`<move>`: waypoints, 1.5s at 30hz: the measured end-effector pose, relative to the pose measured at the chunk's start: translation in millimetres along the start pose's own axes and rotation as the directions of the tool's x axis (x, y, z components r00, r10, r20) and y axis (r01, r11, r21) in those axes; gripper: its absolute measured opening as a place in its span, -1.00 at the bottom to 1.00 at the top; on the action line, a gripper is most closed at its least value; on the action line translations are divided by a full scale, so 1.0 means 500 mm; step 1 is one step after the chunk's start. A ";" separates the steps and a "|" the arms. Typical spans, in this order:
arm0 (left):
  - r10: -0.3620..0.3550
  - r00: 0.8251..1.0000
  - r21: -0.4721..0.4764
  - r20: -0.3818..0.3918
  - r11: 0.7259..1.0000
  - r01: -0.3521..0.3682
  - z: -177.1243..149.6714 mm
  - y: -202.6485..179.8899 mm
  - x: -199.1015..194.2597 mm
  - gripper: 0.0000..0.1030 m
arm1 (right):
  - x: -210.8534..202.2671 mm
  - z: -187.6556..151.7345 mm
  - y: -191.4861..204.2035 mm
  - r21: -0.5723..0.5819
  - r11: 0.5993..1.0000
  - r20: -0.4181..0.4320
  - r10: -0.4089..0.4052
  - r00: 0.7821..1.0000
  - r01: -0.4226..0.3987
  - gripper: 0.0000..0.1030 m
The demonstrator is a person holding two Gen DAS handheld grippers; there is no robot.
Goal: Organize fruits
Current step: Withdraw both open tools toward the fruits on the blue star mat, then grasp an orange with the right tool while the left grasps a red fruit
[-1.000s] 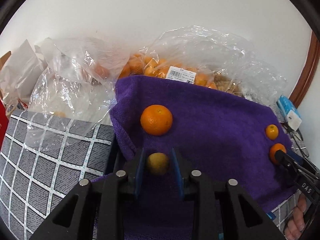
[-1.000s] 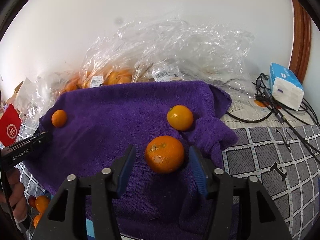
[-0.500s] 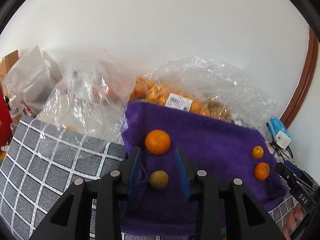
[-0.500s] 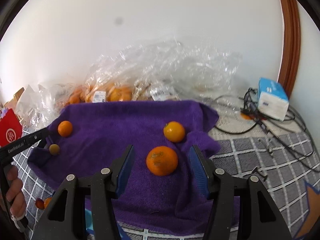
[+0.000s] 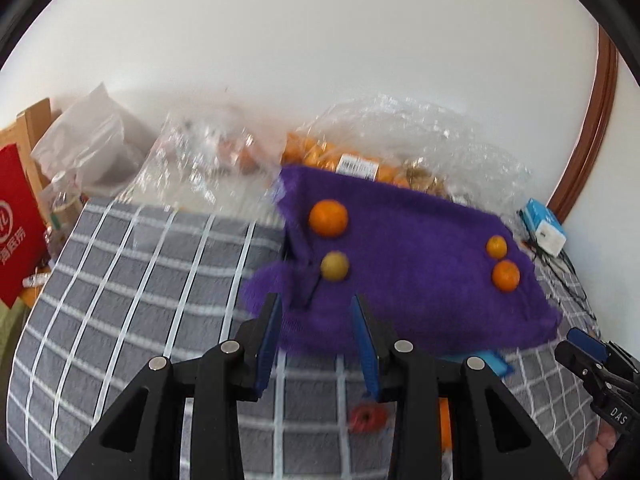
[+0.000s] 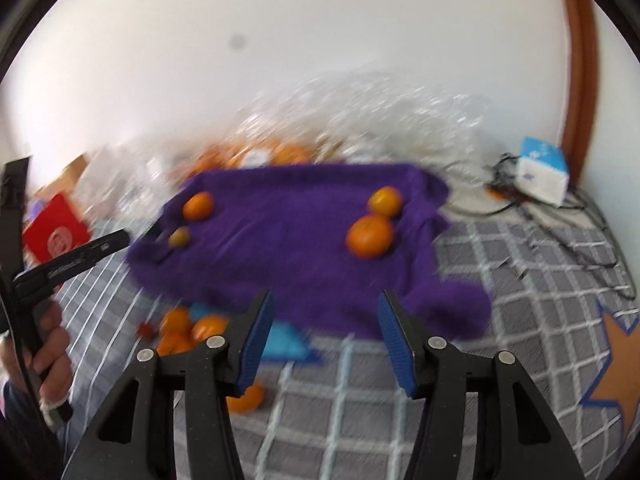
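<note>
A purple towel (image 5: pixel 416 280) lies on the grey checked cloth. On its left side rest an orange (image 5: pixel 328 218) and a small yellow-green fruit (image 5: pixel 334 266); on its right side sit a small orange (image 5: pixel 496 247) and a bigger orange (image 5: pixel 506 275). My left gripper (image 5: pixel 316 312) hangs open over the towel's near edge, holding nothing. The right wrist view is blurred. It shows the towel (image 6: pixel 288 248), the big orange (image 6: pixel 369 237) and the small orange (image 6: pixel 385 201). My right gripper (image 6: pixel 325 304) stands short of the towel, its jaws closing with nothing between them.
Clear plastic bags of oranges (image 5: pixel 360 160) lie against the wall behind the towel. A blue-white box (image 6: pixel 544 176) with cables sits at the right, a red packet (image 5: pixel 16 232) at the left. Loose oranges (image 6: pixel 188 328) and a blue sheet (image 6: pixel 284 344) lie before the towel.
Both grippers have drawn back and upward from the towel. The yellow-green fruit, earlier between the left fingers, and the big orange, earlier between the right fingers, now lie ahead of them.
</note>
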State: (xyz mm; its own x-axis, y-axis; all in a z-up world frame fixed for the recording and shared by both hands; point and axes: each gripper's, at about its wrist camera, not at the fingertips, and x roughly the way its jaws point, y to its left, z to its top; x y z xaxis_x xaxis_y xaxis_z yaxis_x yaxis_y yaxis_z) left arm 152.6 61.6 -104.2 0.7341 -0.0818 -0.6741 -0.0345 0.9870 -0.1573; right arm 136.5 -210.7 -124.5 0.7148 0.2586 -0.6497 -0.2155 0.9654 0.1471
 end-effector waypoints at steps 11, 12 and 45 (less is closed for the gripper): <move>-0.007 1.000 0.003 -0.003 1.000 0.007 -0.111 0.051 -0.028 -0.34 | 0.033 -0.087 0.089 -0.093 0.992 -0.095 0.076 0.993 -0.085 0.01; 0.000 1.000 0.004 -0.018 1.000 0.000 -0.111 0.050 -0.024 -0.34 | 0.038 -0.090 0.091 -0.091 0.992 -0.101 0.072 0.992 -0.082 0.01; -0.120 0.992 0.059 -0.042 0.991 0.122 -0.123 0.021 -0.021 -0.34 | 0.058 -0.067 -0.058 0.068 0.996 -0.043 -0.061 0.997 0.064 -0.28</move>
State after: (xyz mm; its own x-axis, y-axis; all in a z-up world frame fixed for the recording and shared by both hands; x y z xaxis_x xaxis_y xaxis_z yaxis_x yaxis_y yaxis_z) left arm 102.7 64.1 -142.9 0.7035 -0.2052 -0.6804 0.0956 0.9760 -0.1955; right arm 140.9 -232.2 -172.6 0.6975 0.1975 -0.6888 -0.1235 0.9800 0.1560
